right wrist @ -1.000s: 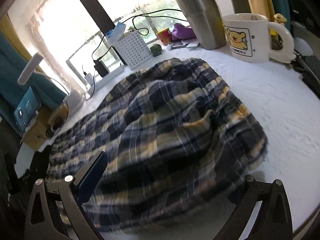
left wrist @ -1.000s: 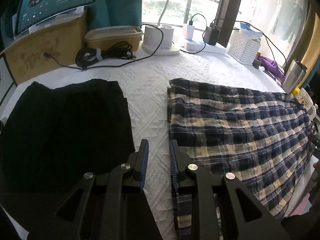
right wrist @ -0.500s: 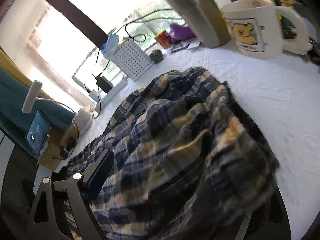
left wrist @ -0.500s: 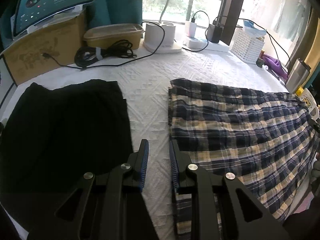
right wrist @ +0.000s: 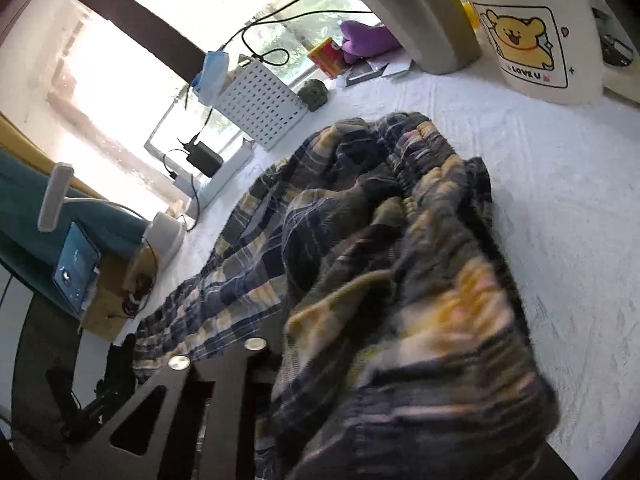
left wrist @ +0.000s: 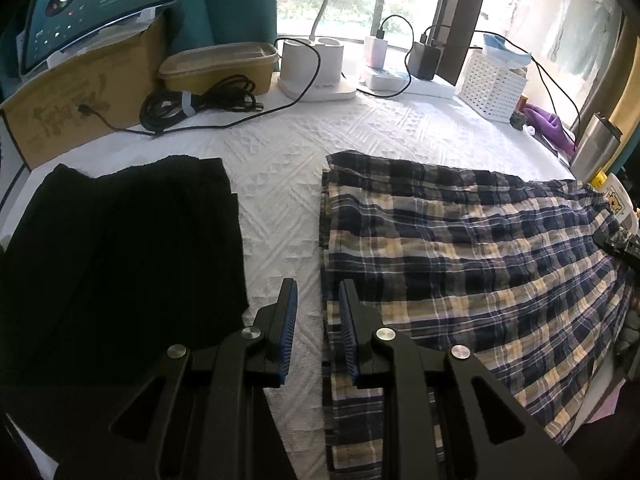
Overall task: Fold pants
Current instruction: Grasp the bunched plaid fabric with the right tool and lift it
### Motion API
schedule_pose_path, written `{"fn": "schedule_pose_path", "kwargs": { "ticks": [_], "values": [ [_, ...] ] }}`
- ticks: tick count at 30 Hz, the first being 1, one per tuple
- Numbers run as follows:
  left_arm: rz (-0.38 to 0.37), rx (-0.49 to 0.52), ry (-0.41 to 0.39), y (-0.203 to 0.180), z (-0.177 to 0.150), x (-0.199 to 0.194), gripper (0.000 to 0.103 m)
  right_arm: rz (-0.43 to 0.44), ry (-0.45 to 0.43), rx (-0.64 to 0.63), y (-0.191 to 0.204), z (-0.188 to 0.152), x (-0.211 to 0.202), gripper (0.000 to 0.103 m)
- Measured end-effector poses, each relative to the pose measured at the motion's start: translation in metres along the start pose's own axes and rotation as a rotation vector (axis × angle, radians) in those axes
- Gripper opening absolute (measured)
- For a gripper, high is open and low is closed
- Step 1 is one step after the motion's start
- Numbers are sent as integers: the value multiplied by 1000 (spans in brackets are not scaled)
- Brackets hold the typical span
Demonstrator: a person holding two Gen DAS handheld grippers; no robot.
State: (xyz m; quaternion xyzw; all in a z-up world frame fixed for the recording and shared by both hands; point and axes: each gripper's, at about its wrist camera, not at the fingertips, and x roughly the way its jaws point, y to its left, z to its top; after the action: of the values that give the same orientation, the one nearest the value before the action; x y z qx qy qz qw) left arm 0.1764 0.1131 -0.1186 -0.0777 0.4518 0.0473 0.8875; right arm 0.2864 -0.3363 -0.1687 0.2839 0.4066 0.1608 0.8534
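Garments: one plaid pants (left wrist: 472, 264), one black (left wrist: 120, 264) | left hand-held gripper (left wrist: 316, 320): narrowly apart, empty | right (right wrist: 304, 392): just clamped on pants

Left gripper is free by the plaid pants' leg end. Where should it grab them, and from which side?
Take the plaid pants at the near corner of the straight hem edge, coming in from the bare cloth strip beside it; the left gripper already hovers there, jaws nearly shut.
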Motion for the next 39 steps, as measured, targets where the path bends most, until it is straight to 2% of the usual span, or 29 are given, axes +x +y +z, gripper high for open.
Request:
{"fn": "schedule_pose_path", "kwargs": {
  "ticks": [4,15,21,27,30,32,34,35,39],
  "values": [
    [-6,20,0,-12,3,0,21,-3,-36,-31,1,9,-7,12],
    [-38,48,-22,-46,22,-1,21,-54,-139,-55,-19,53,-34,11],
    [-144,20,2,-57,27,22,21,-79,-108,-62,-27,51,-28,11],
    [-121,20,29,-59,35,48,21,-98,-86,-52,-32,50,-24,11],
    [-78,34,37,-57,36,55,3,-120,-74,-76,-31,49,-23,12],
    [-62,23,30,-52,36,56,1,-135,-65,-85,-30,48,-23,16],
    [0,14,18,-45,37,55,0,-158,-62,-88,-31,47,-23,25],
    [7,4,18,-40,38,55,0,-161,-60,-86,-32,46,-23,26],
    [-35,-21,12,-29,38,49,0,-166,-42,-67,-39,46,-23,34]
  ]
}}
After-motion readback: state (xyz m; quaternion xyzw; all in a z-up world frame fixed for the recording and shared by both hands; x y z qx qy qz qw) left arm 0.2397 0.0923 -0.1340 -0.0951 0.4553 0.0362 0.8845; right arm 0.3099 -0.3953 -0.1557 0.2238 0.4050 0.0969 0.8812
